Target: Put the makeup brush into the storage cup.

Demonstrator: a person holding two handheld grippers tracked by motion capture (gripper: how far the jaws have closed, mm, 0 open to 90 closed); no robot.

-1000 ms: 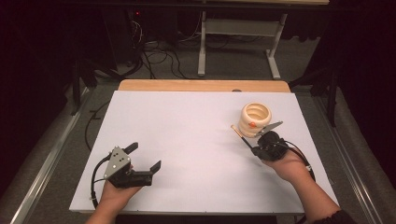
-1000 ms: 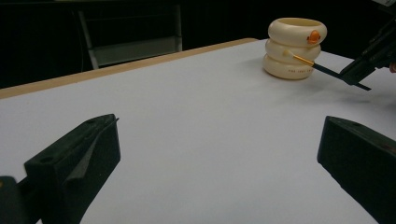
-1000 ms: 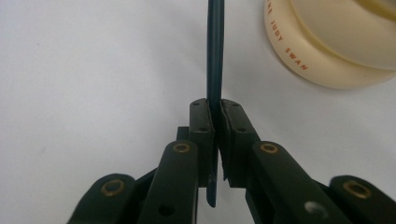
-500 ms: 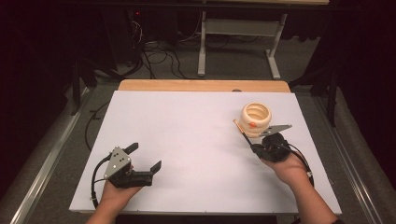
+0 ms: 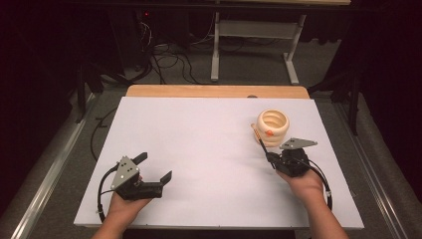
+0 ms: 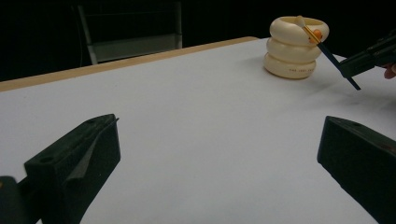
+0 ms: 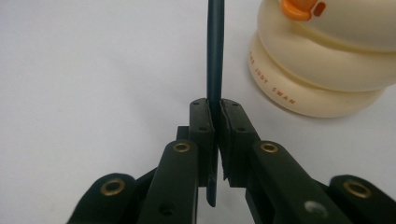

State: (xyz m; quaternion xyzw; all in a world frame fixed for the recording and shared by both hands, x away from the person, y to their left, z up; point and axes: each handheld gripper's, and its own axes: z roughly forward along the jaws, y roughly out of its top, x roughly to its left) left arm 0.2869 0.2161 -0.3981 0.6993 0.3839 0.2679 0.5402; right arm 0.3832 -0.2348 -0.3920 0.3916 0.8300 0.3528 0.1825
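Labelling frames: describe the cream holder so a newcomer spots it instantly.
On the white table, look to the far right, just ahead of the right gripper. The cream holder of three stacked rings stands upright there, the table's one freestanding thing, an orange mark near its rim.

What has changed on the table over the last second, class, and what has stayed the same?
The right claw, shut on the dark pencil, has drawn back slightly toward the person and to the right, while the pencil's tip now leans at the top of the cream ring-shaped holder. The left claw stayed open and still, and the holder hasn't moved.
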